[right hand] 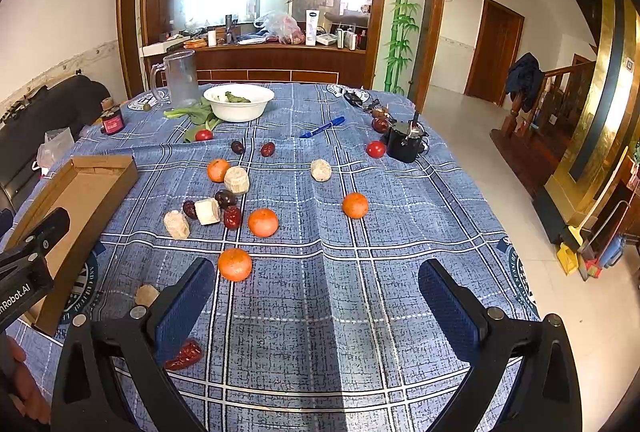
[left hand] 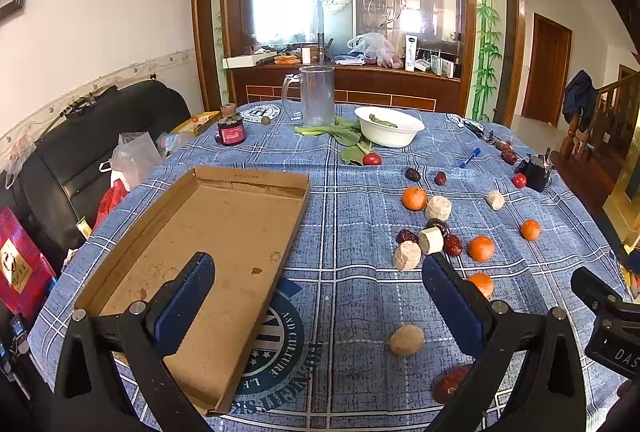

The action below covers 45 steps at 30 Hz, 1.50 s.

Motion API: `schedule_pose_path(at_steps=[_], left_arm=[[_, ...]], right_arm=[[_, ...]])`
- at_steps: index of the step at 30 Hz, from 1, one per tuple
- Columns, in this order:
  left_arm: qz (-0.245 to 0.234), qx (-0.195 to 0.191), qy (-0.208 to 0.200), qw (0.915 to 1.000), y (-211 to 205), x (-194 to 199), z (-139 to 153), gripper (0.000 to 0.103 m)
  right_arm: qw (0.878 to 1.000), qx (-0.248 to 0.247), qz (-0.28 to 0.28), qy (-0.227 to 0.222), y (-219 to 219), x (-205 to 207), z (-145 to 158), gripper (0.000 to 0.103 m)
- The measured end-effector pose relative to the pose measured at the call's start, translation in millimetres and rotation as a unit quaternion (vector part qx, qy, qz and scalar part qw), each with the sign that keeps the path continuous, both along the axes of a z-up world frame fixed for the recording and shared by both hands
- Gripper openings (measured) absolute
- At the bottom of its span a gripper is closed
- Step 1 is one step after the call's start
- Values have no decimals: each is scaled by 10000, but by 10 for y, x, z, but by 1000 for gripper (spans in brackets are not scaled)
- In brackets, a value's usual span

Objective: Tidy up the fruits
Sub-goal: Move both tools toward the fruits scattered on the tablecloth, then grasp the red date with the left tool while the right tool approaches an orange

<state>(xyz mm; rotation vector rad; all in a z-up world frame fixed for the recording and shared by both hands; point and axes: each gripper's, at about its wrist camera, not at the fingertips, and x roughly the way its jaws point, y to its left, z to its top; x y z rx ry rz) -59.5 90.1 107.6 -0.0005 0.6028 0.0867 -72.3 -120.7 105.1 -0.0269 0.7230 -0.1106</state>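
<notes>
- On the tabletop, the nearest tangerine lies just far-left of the right tool, beside its left finger.
- Both the right and left tool are spread, empty.
- Cardboard tray lies left.

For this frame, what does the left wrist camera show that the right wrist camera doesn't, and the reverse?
Left wrist only: the whole cardboard tray, nothing in it, and the black chair with bags beside the table.

Right wrist only: the tiled floor to the right of the table and cleaning tools by the gold-framed wall.

Both: scattered oranges, red dates, pale cylindrical chunks, the white bowl, clear mug, blue pen. Left gripper and right gripper are open, holding nothing.
</notes>
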Motion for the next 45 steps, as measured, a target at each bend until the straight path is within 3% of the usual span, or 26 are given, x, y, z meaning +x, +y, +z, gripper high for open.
schedule_pose_path(at_steps=[19, 45], left_arm=[[-142, -131, 224, 9996, -20, -1, -82, 103], [-128, 6, 576, 9983, -155, 20, -230, 103]], right_arm=[[9998, -194, -39, 68, -16, -74, -10, 103], [9995, -223, 90, 200, -152, 5, -98, 103]])
